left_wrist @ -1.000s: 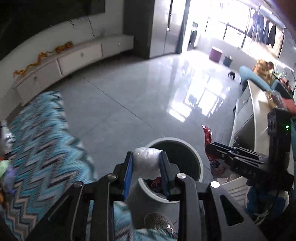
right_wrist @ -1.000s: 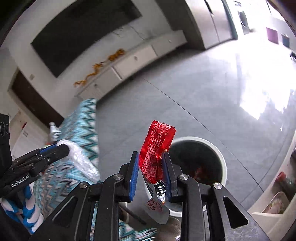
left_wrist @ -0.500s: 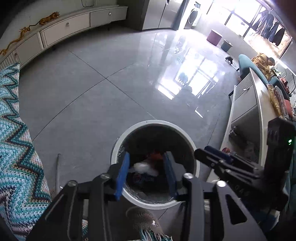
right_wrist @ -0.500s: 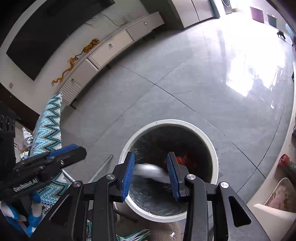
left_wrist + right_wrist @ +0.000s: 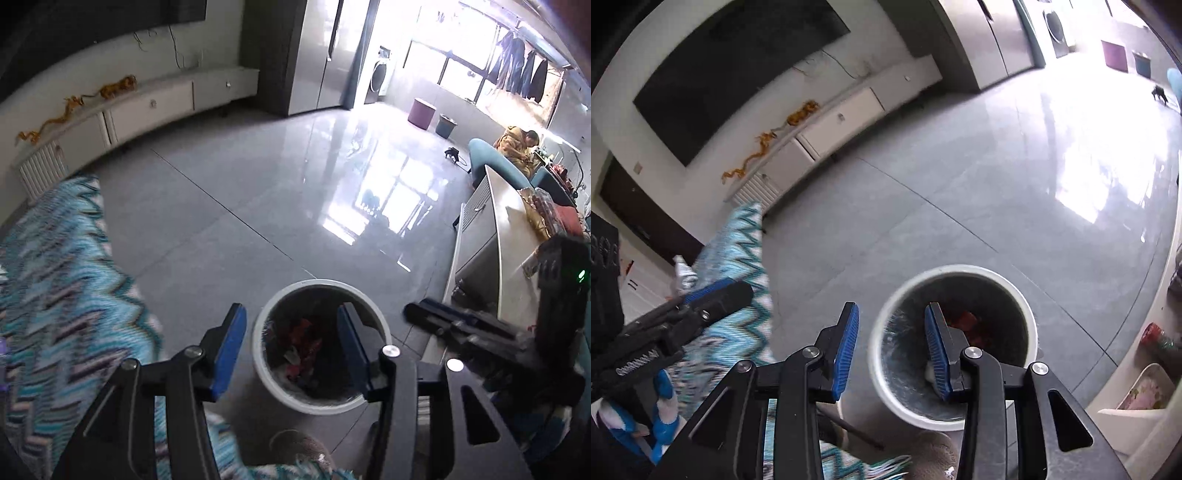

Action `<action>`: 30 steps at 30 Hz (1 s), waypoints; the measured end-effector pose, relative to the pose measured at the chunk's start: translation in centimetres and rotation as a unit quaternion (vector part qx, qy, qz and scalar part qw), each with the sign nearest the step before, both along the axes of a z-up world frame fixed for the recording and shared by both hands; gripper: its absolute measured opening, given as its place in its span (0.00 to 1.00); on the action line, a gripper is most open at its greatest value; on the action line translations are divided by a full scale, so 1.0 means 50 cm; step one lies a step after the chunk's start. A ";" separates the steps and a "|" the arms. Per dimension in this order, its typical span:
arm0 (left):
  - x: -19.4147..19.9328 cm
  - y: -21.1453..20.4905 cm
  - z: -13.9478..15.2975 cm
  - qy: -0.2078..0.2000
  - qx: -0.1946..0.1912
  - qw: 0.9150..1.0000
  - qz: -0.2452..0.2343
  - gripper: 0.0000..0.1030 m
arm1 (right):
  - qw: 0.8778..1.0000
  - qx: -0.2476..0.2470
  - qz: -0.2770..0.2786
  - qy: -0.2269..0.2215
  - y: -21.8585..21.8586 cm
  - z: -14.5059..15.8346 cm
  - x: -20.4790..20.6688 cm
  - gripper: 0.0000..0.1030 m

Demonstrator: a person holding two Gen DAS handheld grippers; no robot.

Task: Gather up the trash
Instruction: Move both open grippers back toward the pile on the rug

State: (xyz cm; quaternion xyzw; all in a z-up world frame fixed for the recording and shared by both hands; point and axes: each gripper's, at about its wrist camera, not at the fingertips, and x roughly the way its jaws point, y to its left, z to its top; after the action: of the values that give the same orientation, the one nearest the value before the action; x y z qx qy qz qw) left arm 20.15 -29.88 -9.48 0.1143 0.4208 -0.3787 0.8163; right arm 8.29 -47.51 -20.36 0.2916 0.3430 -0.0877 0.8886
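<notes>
A white round trash bin (image 5: 320, 283) stands on the grey tiled floor, holding red and mixed wrappers (image 5: 300, 341). My left gripper (image 5: 291, 308) hovers above the bin, open, with nothing between its blue pads. My right gripper (image 5: 892, 306) is also open and empty, its right pad over the bin's (image 5: 960, 267) mouth and its left pad over the floor. Red trash (image 5: 967, 320) shows inside the bin. Each gripper appears in the other's view: the right gripper (image 5: 424, 311) at the right and the left gripper (image 5: 737, 292) at the left.
A blue zigzag blanket (image 5: 55, 295) covers furniture to the left of the bin. A pale counter (image 5: 506, 240) with clutter runs along the right. A slippered foot (image 5: 299, 445) is just in front of the bin. A low white cabinet (image 5: 147, 107) lines the far wall.
The left gripper let go of a white plastic wad and the right gripper a red wrapper; both fell into the bin. Both jaws widened, dipped toward the bin, then drew back up.
</notes>
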 end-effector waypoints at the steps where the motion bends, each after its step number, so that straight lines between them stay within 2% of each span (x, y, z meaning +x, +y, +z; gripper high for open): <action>1: -0.005 0.017 0.010 -0.006 0.001 1.000 0.002 0.48 | 1.000 -0.006 0.003 -0.010 0.015 0.024 -0.010 0.36; 9: -0.042 0.199 0.097 -0.038 -0.026 0.998 0.052 0.48 | 0.996 -0.045 0.032 -0.070 0.129 0.182 -0.063 0.41; 17: -0.090 0.406 0.170 -0.073 -0.058 0.989 0.116 0.48 | 0.988 -0.080 0.083 -0.106 0.274 0.306 -0.093 0.43; 25: -0.160 0.602 0.219 -0.117 -0.062 0.973 0.188 0.48 | 0.978 -0.100 0.136 -0.126 0.424 0.369 -0.131 0.45; 29: -0.200 0.682 0.251 -0.156 -0.069 0.961 0.219 0.48 | 0.972 -0.109 0.154 -0.139 0.492 0.397 -0.145 0.50; 30: -0.206 0.700 0.259 -0.164 -0.071 0.958 0.226 0.48 | 0.971 -0.109 0.157 -0.141 0.509 0.404 -0.148 0.54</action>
State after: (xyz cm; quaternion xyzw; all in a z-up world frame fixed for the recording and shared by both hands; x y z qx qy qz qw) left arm 9.85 5.12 3.48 0.0187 0.2679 -0.1894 0.9445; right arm 0.90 -22.08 -0.16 0.1452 0.2443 0.0576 0.9570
